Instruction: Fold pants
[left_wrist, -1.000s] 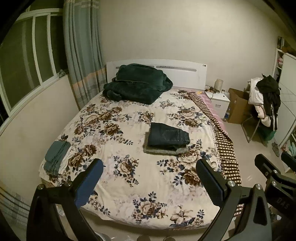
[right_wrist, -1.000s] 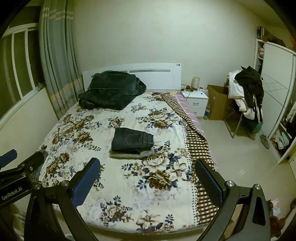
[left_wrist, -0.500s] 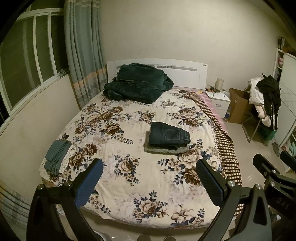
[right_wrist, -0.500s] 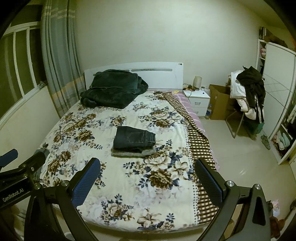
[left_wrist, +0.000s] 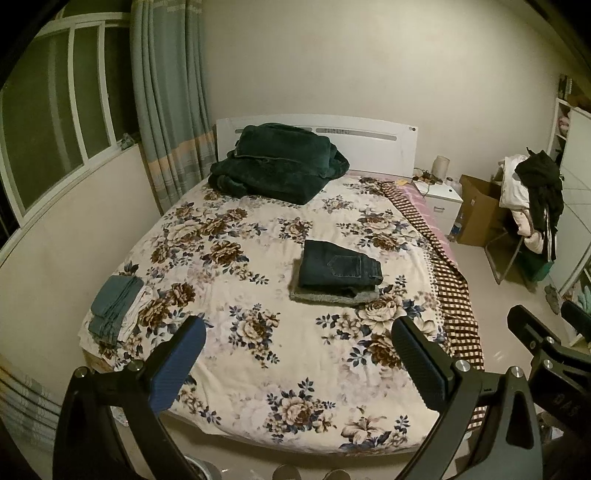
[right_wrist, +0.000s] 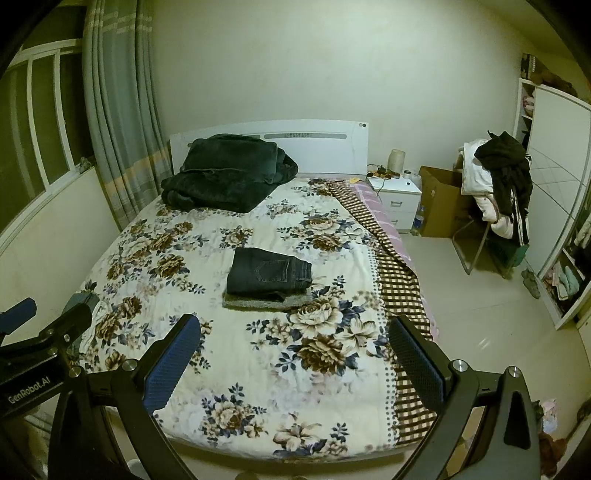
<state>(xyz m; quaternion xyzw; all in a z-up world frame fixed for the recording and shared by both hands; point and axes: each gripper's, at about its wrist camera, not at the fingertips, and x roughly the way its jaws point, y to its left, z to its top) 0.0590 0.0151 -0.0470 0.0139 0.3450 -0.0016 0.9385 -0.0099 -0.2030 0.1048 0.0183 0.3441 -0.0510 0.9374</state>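
Both jaws gape, folded jeans lying well beyond on bed.

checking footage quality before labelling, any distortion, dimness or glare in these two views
Left wrist view: strong fisheye bending of the window frame, dark vignetted corners, dim yellowish indoor light; the folded dark denim jeans stay sharp. Right wrist view: same barrel curve on the grey-green curtain, mild glare on the pale tiled floor, open left tongs and right tongs in shadow.

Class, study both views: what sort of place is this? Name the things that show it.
Very likely a home bedroom: a bed with a floral cover and white headboard, a white nightstand beside it, and clothes heaped on a chair.
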